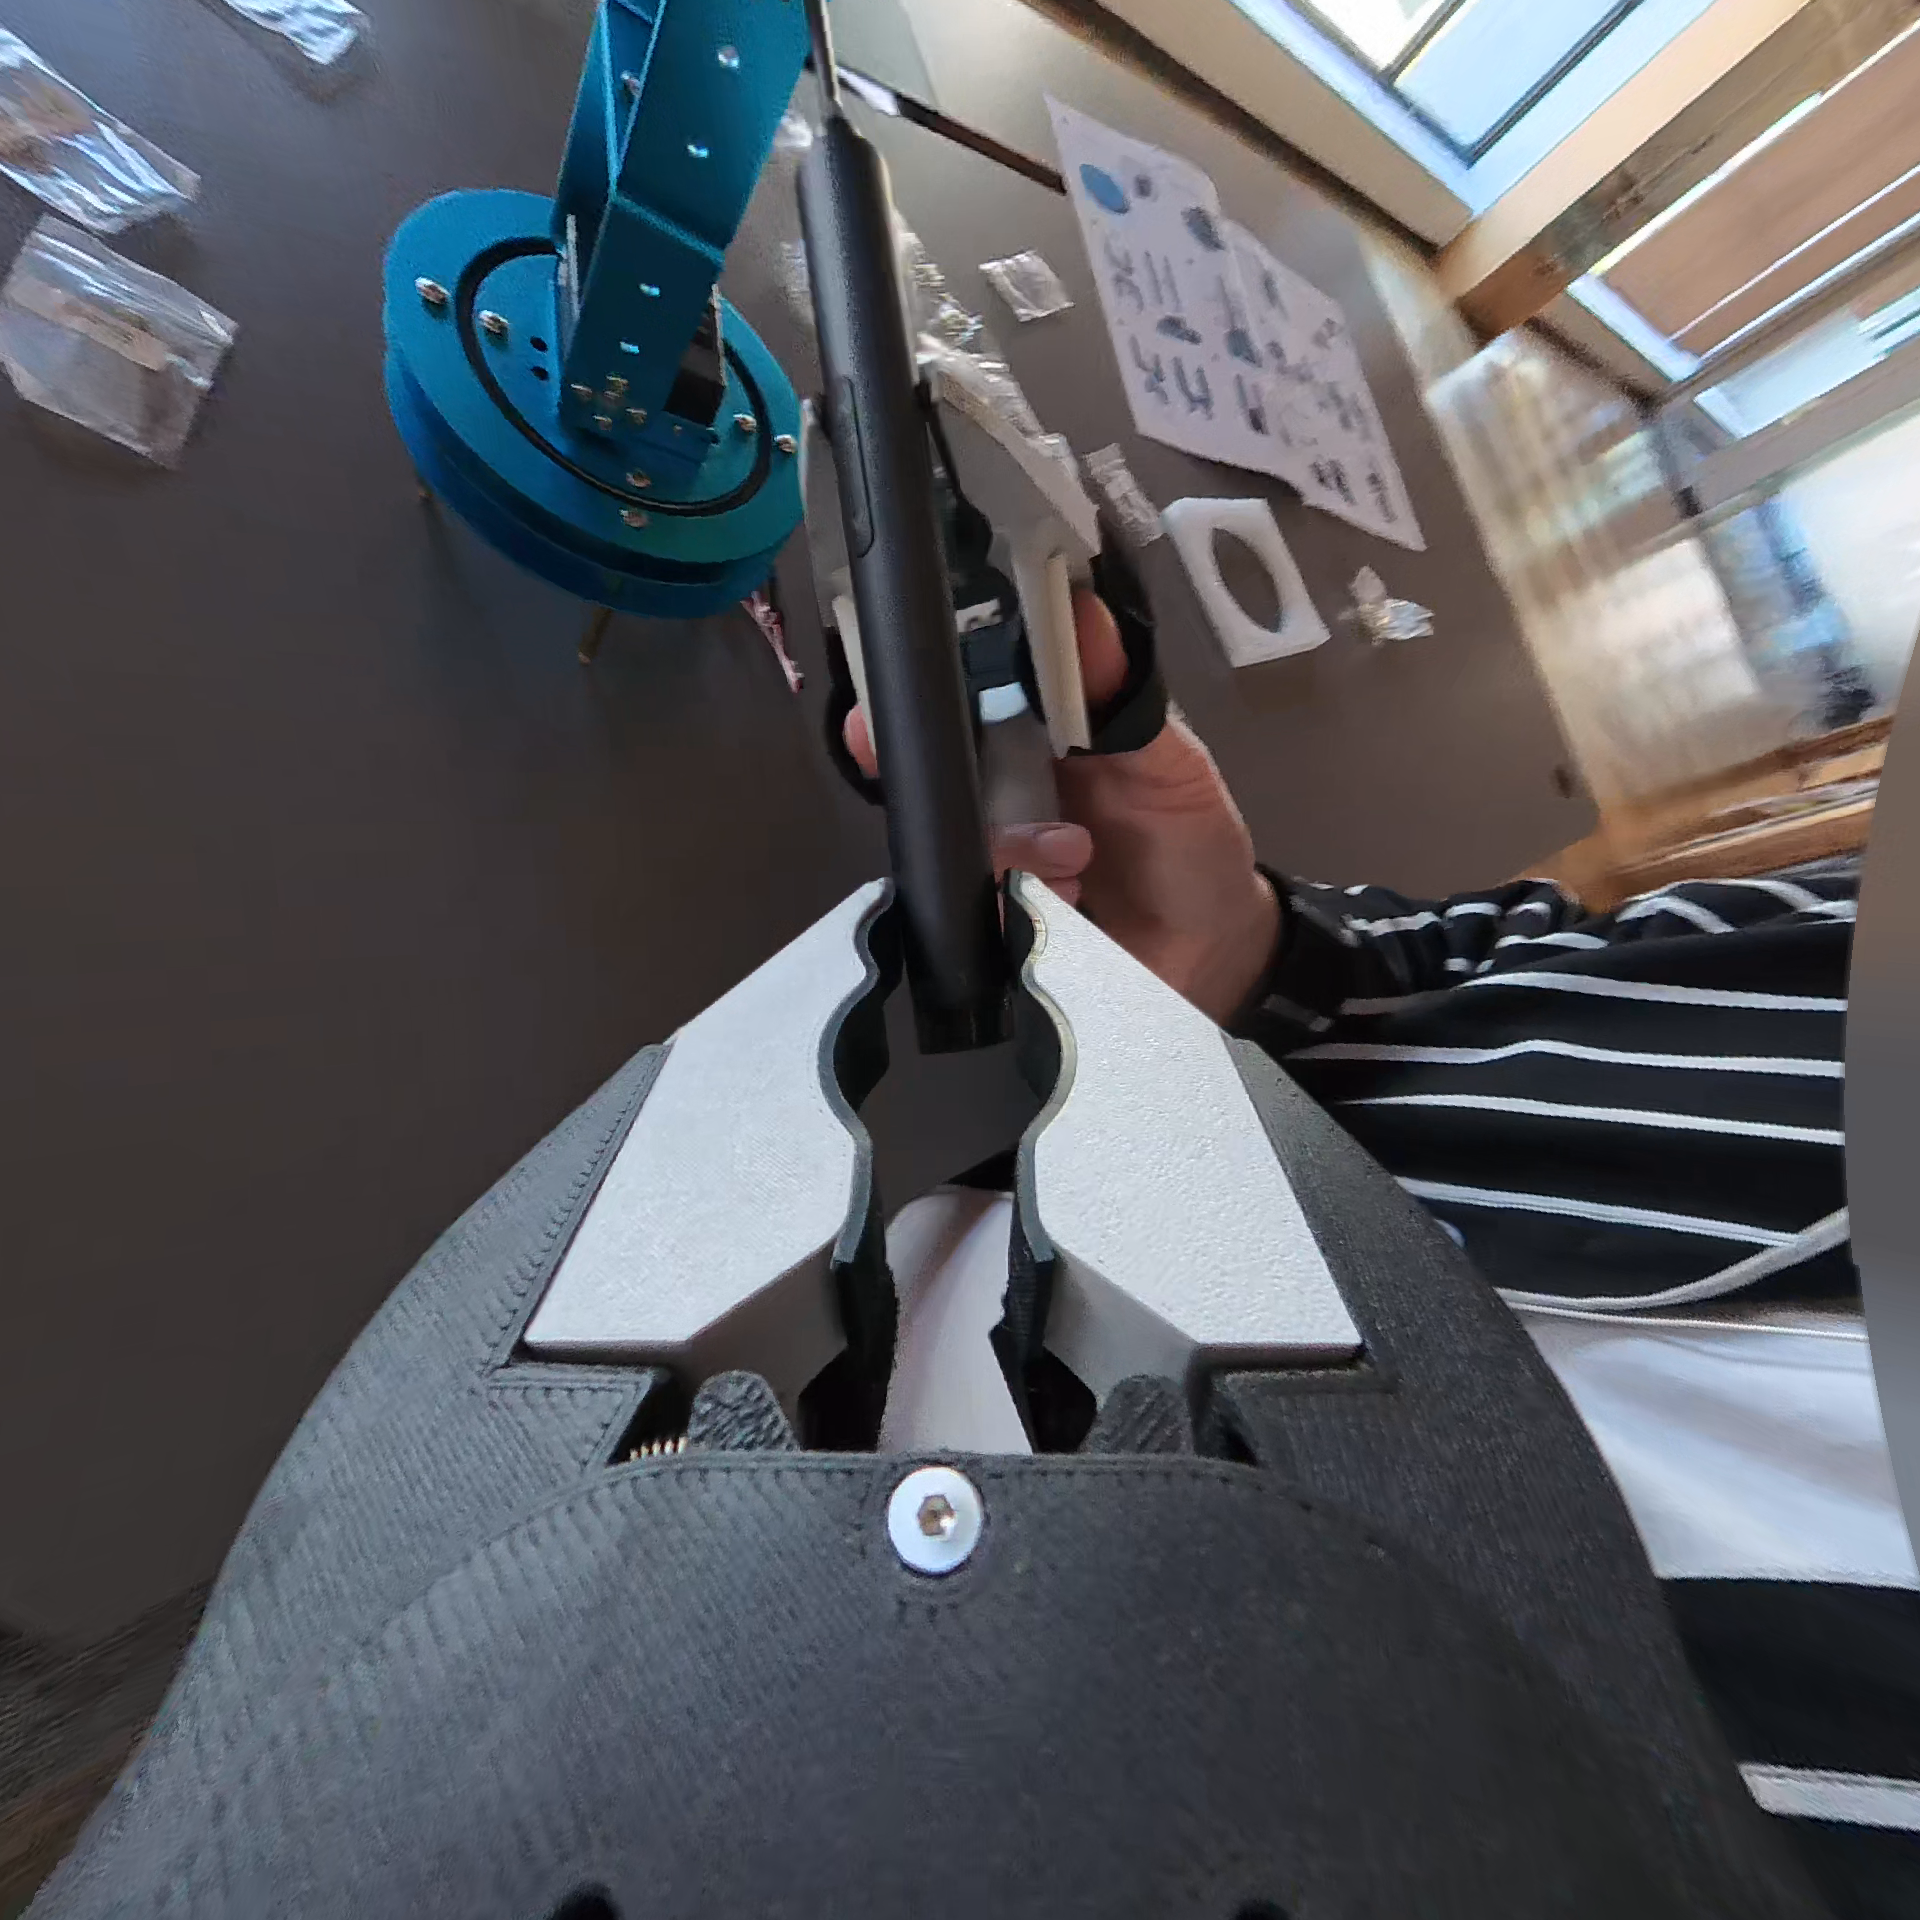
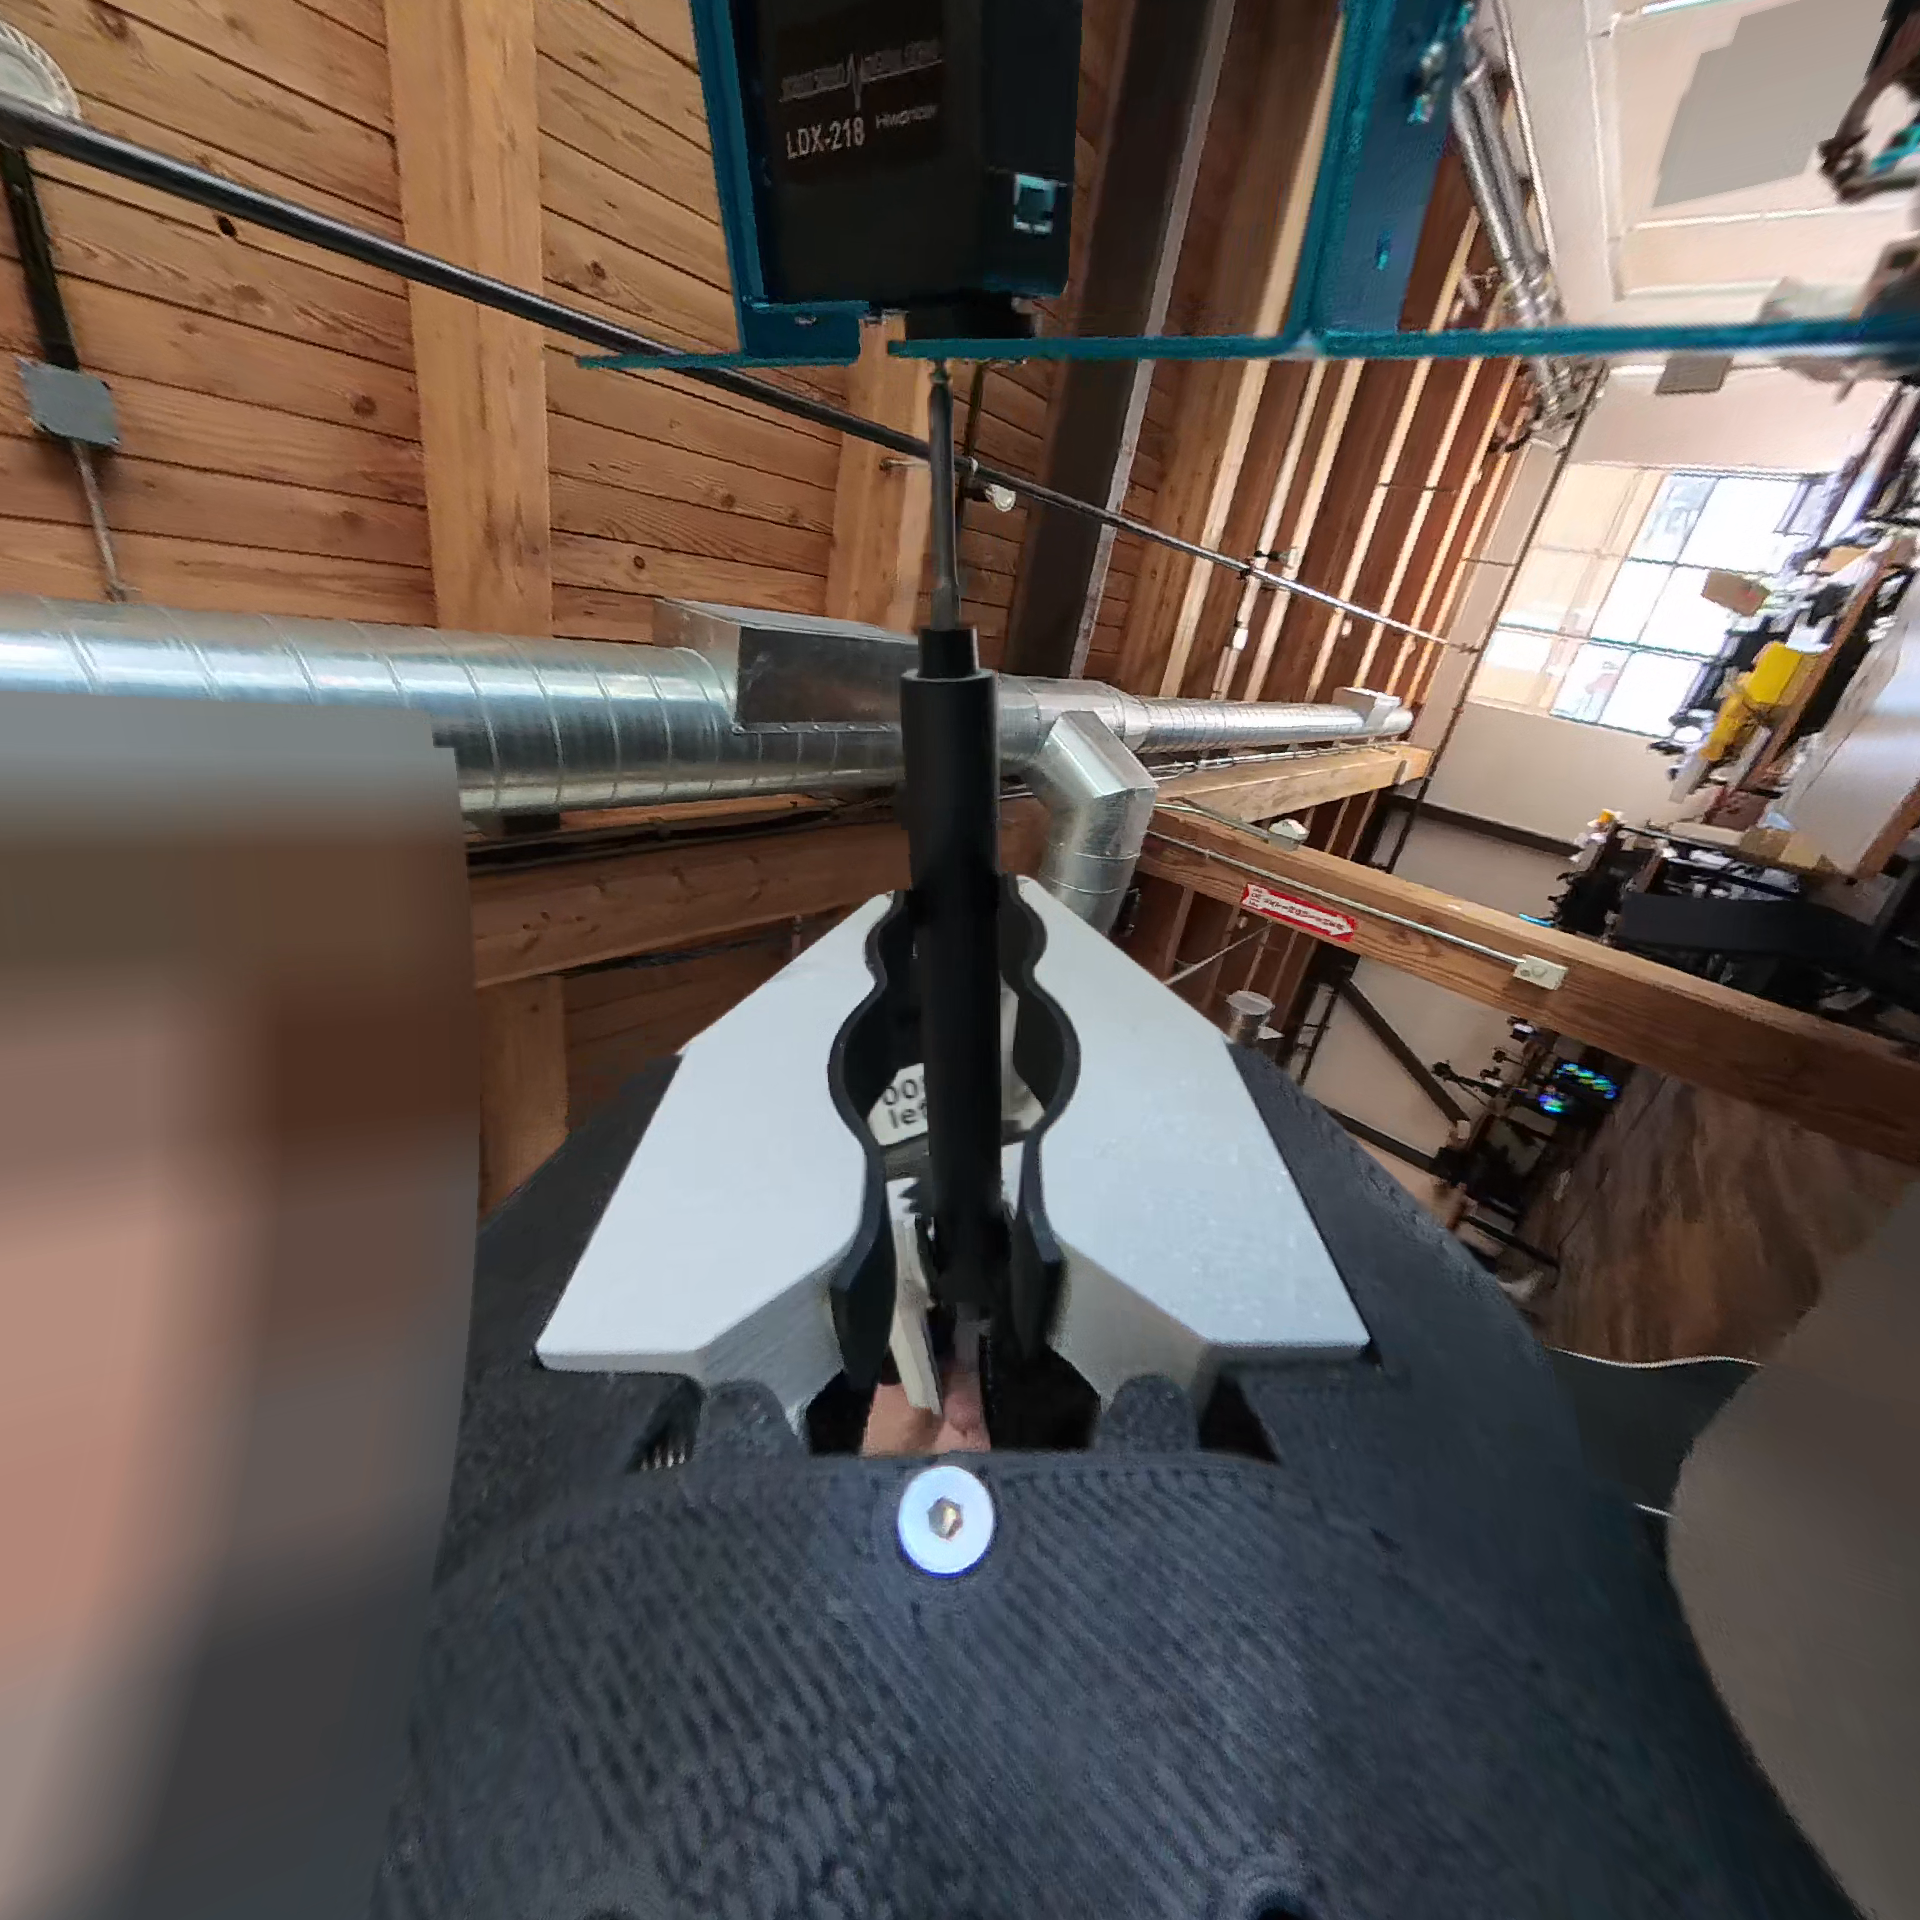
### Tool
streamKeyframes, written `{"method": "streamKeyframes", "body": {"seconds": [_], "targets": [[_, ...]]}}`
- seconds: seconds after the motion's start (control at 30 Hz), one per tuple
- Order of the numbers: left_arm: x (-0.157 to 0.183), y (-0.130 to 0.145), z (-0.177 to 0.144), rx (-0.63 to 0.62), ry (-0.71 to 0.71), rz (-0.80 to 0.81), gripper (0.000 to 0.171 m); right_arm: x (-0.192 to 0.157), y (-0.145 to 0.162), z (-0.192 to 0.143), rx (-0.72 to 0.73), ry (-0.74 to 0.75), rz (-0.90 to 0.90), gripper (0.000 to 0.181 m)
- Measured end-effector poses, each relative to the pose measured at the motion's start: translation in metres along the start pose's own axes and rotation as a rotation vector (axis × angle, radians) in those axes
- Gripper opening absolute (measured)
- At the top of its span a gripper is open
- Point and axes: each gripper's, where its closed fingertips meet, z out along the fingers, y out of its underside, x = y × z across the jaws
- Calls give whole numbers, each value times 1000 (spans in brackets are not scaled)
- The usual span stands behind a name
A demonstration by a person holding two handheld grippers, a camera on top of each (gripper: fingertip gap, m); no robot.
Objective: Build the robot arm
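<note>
Left wrist view shows the left gripper point(image 1: 951, 914) with jaws closed on the butt of a black screwdriver point(image 1: 883, 582), long axis toward 12 o'clock, beside the blue turntable base point(image 1: 488, 416) on the worktop point(image 1: 312, 831). Right wrist view shows the right gripper point(image 2: 961, 935) clamped mid-handle, bit tip touching the blue bracket point(image 2: 1039, 348); whether a screw is seated I cannot tell.

White lettering on black servo block point(image 2: 904, 145), printed sheet point(image 1: 1236, 332), red-and-white sticker on beam point(image 2: 1301, 912)

Dark grey-brown table point(image 1: 312, 831) bears a blue round-based bracket assembly point(image 1: 582, 416), clear plastic bags point(image 1: 104, 343), printed sheet point(image 1: 1226, 332), white foam frame point(image 1: 1242, 577)
</note>
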Motion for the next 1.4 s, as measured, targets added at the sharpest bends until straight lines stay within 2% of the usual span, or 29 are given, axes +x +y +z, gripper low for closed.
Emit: {"method": "streamKeyframes", "body": {"seconds": [0.13, 0.33, 0.4, 0.83, 1.13, 1.4], "targets": [[-7, -1, -4, -18, -130, 110, 18, 4, 0, -1, -24, 120, -71, 28], [-9, -5, -7, -20, -206, 175, 18, 4, 4, 2, -59, 244, -137, 25], [-9, -5, -8, -13, -219, 183, 18, 1, 3, 3, -63, 236, -141, 16], [-8, -4, -4, -13, -231, 204, 18, 1, 2, 3, -57, 179, -70, 15], [-2, 1, -1, -27, -72, 86, 19, 1, 1, 0, -2, 63, 18, 15], [-4, 3, -1, -39, -93, 103, 18, 0, 1, 1, -9, 32, -3, 16]]}}
